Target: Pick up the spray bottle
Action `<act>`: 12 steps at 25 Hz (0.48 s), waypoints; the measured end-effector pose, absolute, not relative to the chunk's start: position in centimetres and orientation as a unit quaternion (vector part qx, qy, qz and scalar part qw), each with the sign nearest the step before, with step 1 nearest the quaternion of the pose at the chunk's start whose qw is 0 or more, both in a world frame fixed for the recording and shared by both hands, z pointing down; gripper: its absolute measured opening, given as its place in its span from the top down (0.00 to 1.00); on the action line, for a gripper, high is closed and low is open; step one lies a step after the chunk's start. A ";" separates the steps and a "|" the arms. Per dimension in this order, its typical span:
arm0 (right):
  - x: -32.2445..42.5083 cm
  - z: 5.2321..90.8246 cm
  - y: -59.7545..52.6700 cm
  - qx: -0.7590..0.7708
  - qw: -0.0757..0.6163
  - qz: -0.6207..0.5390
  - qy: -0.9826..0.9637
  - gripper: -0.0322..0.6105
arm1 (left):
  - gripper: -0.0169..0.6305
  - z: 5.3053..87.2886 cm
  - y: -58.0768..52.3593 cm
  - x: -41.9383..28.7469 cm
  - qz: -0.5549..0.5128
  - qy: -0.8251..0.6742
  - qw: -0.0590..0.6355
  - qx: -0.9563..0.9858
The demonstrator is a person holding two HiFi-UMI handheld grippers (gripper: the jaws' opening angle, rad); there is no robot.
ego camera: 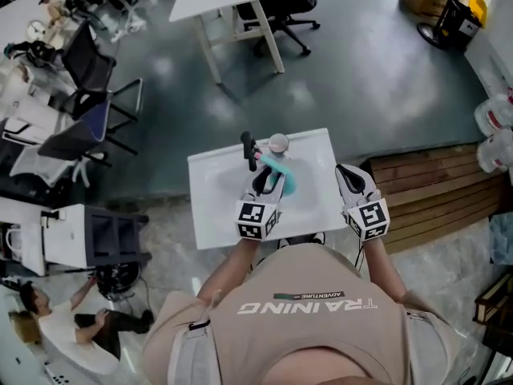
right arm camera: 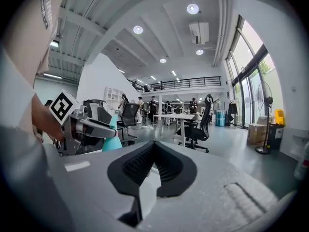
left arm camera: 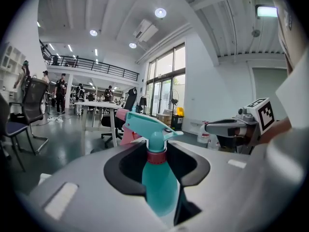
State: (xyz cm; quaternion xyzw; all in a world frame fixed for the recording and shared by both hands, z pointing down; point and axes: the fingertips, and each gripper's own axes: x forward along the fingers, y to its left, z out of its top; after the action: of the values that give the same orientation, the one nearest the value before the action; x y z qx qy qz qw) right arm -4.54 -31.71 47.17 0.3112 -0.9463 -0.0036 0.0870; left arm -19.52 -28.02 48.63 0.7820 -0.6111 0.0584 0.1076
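Spray bottle (left arm camera: pixel 159 187): teal body, pink collar and trigger, teal head. It stands upright between the jaws of the left gripper (ego camera: pixel 267 184). The jaws are clamped on the body below the collar, with the pads against both sides.

- From the head view the bottle sits over the middle of the white top (ego camera: pixel 212 207), just in front of the black tap (ego camera: pixel 249 149) and the round cap-like thing (ego camera: pixel 278 143).
- The base is hidden in every view, so I cannot tell whether it has cleared the surface.
- The nozzle points away from the person, toward the tap.

Right gripper (right arm camera: pixel 153 170): jaws apart with nothing between them. It hangs over the right edge of the white top, well apart from the bottle and level with the left gripper.

Step in hand, as judged: the grasp is made and this is the lift.

Next move calls for:
- a straight rise with the grip held firm
- the bottle kept upright, so the heavy head does not swing it in the pads
- clearance from the tap ahead

Risk: the rounded, smooth body may slip or rotate if the squeeze eases.
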 end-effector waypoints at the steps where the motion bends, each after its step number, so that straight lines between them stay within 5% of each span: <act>1: -4.8 47.1 -31.6 0.309 0.089 -0.006 -0.947 0.95 | 0.74 48.6 -27.7 -19.8 0.056 -0.614 0.106 0.780; 12: -7.6 45.3 -29.6 0.281 0.090 -0.023 -0.955 0.95 | 0.75 48.5 -25.1 -23.5 0.057 -0.650 0.094 0.752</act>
State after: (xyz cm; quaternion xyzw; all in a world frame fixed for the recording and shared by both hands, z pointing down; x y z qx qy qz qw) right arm -7.60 -29.55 45.34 0.2807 -0.9553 -0.0233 0.0897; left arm -23.55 -25.08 48.52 0.7521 -0.6498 0.0567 0.0942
